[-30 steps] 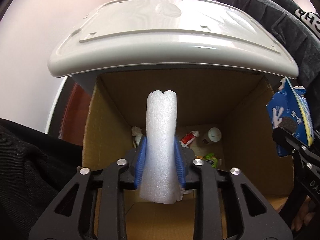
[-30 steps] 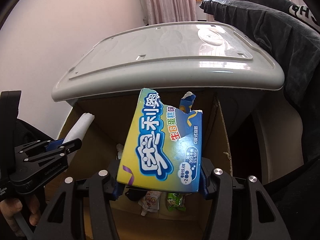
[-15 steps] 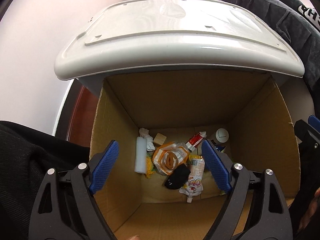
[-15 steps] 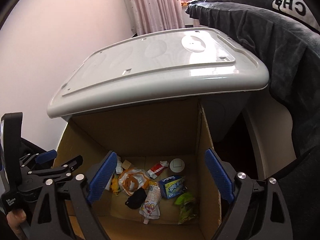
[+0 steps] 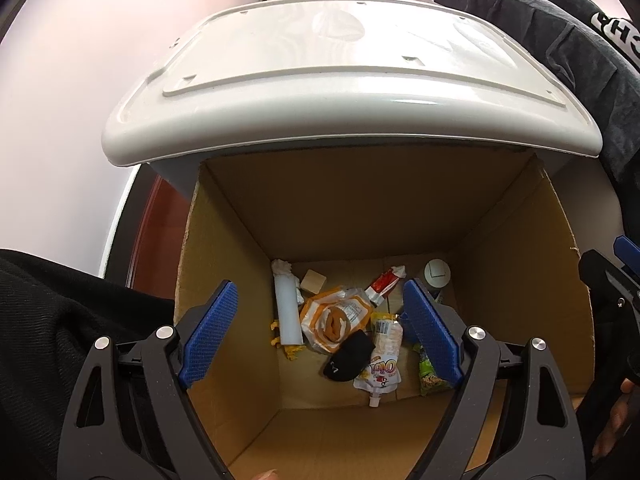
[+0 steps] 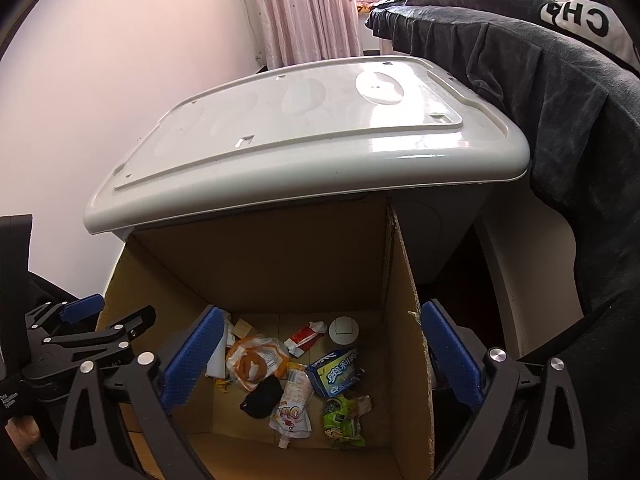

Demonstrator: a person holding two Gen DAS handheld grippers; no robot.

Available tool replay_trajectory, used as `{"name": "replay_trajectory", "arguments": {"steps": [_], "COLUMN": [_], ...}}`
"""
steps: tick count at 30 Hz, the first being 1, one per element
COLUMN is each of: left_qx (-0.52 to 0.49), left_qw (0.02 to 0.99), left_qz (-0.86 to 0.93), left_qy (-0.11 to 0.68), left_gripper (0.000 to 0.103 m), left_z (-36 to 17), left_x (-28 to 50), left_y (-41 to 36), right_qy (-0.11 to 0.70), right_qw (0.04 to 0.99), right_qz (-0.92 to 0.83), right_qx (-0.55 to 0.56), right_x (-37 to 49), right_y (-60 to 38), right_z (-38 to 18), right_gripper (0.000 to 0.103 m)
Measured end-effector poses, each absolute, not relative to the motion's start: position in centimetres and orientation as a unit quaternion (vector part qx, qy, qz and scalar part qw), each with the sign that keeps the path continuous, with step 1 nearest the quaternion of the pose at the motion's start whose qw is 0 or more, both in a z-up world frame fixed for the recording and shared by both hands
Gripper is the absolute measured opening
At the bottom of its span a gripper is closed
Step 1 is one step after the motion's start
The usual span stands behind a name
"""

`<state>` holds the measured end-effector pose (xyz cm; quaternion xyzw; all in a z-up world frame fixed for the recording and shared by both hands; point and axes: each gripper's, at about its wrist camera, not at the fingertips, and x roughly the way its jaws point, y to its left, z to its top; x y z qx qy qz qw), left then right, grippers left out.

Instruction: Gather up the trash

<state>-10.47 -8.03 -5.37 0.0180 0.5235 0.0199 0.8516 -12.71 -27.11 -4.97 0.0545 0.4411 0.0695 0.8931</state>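
Left wrist view: my left gripper hangs over the cardboard box, jaws spread wide and empty; they have just opened. My right gripper is likewise spread with nothing between the pads, its jaws having just opened further.

Progress: both items I carried now lie in the box, so this drop is done. I judge collection well advanced; whether trash remains elsewhere, these views do not show.

Box contents, left to right: white foam stick by the left wall, a small tan block, orange wrapper, black scrap, red wrapper, drink pouch, blue biscuit box, green packet, white cup lid at the back. A grey lid overhangs the box's far edge.
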Motion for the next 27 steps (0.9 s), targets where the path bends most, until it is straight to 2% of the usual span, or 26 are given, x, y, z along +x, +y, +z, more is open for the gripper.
{"name": "replay_trajectory", "arguments": {"steps": [27], "left_qx": [0.010], "left_qw": [0.858], "left_qz": [-0.008], "left_qy": [0.514], "left_gripper": [0.083], "left_z": [-5.20], "left_x": [-10.39], "left_y": [-8.21], "right_qy": [0.447], "right_qw": [0.891], "right_qz": [0.062], "right_qx": [0.050], "right_x": [-12.54], "right_y": [-27.07], "right_z": [-5.32], "right_gripper": [0.098]}}
